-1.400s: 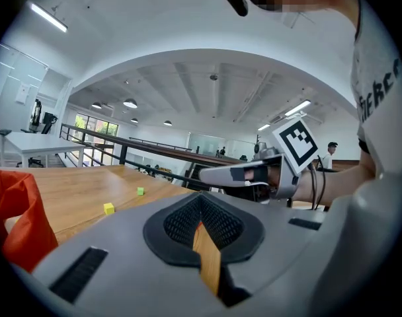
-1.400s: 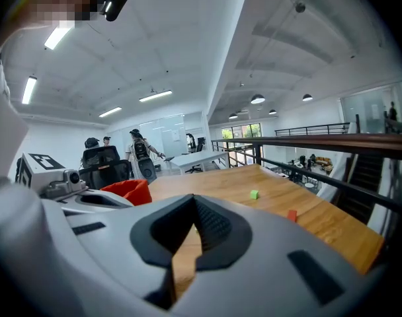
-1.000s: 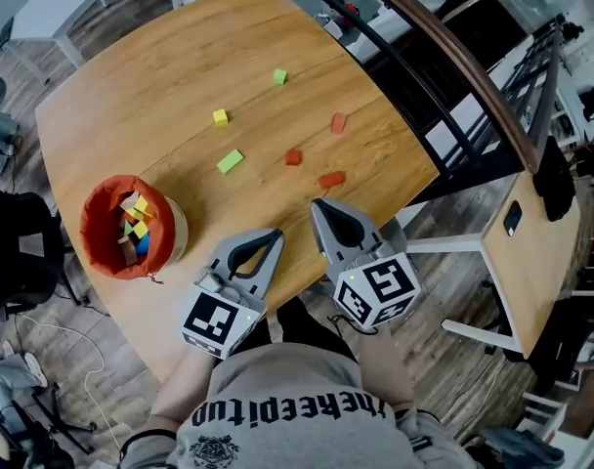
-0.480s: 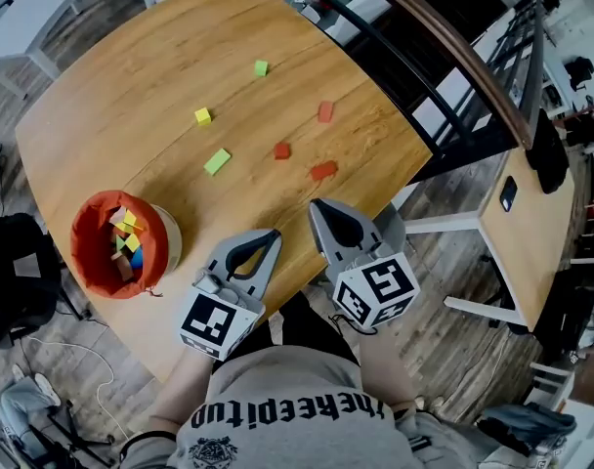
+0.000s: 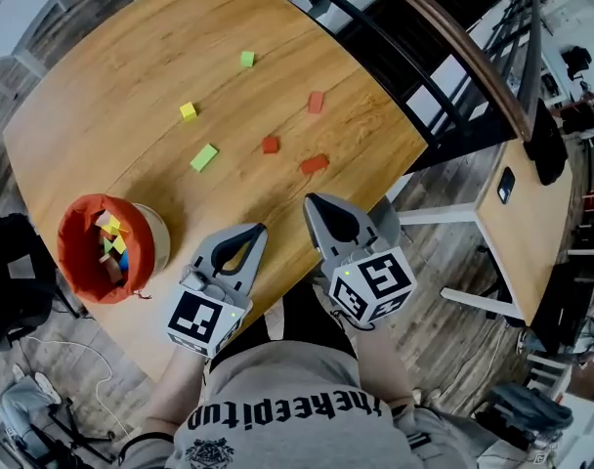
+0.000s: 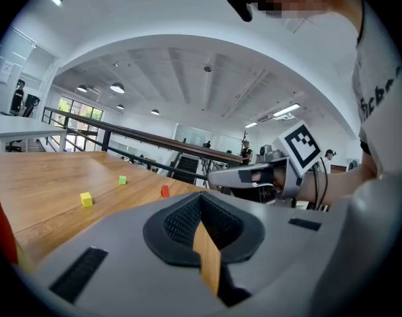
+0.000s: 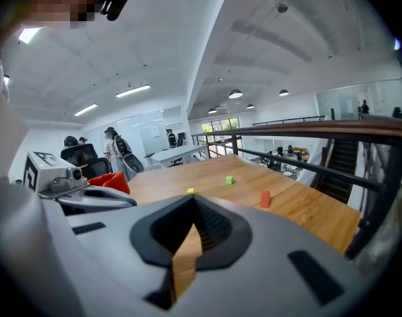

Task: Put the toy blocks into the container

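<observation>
Head view: the wooden bench (image 5: 131, 76) carries six loose toy blocks across its middle and right part: a green cube (image 5: 247, 59) farthest out, a yellow cube (image 5: 188, 110), a lime flat block (image 5: 204, 157), and three red blocks, the upper red block (image 5: 316, 102), the middle red block (image 5: 270, 145) and the nearest red block (image 5: 314, 164). All sit apart from one another and inside the edges. The orange fabric container (image 5: 72, 262) stands at the near left edge, with mixed-colour blocks inside; bare bench lies between it and the loose blocks. The left tongs (image 5: 259, 230) and right tongs (image 5: 310, 201) hang side by side over the near edge, apart, the right tips near the nearest red block. In both gripper views the jaws are clenched on nothing. A dark railing (image 5: 453, 47) runs beyond the right edge.
</observation>
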Demonstrator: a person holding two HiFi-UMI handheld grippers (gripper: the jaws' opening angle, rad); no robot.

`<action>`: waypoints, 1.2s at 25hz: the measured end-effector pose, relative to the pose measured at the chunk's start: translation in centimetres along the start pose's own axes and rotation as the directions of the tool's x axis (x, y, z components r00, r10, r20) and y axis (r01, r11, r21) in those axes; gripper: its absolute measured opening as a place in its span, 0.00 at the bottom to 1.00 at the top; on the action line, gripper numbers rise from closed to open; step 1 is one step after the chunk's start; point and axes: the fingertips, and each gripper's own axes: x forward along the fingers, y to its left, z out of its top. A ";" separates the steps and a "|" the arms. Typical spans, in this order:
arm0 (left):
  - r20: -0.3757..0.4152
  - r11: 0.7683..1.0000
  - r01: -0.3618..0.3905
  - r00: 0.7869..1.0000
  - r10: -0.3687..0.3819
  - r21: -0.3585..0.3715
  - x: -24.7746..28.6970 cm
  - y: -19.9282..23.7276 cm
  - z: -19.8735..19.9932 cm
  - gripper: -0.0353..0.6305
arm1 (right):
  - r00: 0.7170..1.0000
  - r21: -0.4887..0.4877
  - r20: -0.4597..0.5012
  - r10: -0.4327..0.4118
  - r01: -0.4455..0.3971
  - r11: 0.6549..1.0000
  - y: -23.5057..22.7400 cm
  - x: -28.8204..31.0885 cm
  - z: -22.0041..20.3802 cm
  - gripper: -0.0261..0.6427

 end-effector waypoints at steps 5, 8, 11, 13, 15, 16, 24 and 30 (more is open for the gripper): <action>0.014 0.997 -0.070 0.997 0.070 -0.025 1.9 -0.2 0.7 0.07 | 0.998 -0.031 0.012 0.060 -0.060 0.998 -2.1 0.2 1.2 0.06; 0.023 0.995 -0.099 0.995 0.100 -0.016 3.7 -1.0 1.5 0.07 | 0.995 -0.044 0.016 0.096 -0.095 0.994 -3.7 -0.1 1.9 0.06; 0.029 0.992 -0.124 0.992 0.124 -0.008 5.7 -1.8 1.9 0.07 | 0.992 -0.054 0.018 0.127 -0.126 0.991 -5.4 -0.4 2.2 0.06; 0.029 0.990 -0.141 0.990 0.141 -0.003 6.9 -2.3 2.0 0.07 | 0.989 -0.057 0.020 0.144 -0.142 0.988 -6.6 -0.7 2.2 0.06; 0.027 0.988 -0.157 0.987 0.157 0.001 8.1 -2.5 2.0 0.07 | 0.987 -0.060 0.020 0.158 -0.156 0.986 -7.8 -0.9 2.2 0.06; 0.026 0.986 -0.165 0.986 0.165 -0.001 8.6 -2.6 1.9 0.07 | 0.986 -0.061 0.018 0.165 -0.164 0.985 -8.3 -0.9 2.2 0.06; -0.001 0.974 -0.228 0.974 0.228 0.007 12.0 -2.9 0.9 0.07 | 0.973 -0.055 0.001 0.229 -0.229 0.972 -11.1 -1.1 1.5 0.06; -0.032 0.967 -0.252 0.967 0.253 0.024 13.7 -1.8 -0.3 0.07 | 0.966 -0.038 -0.015 0.259 -0.259 0.965 -12.3 -0.9 0.7 0.06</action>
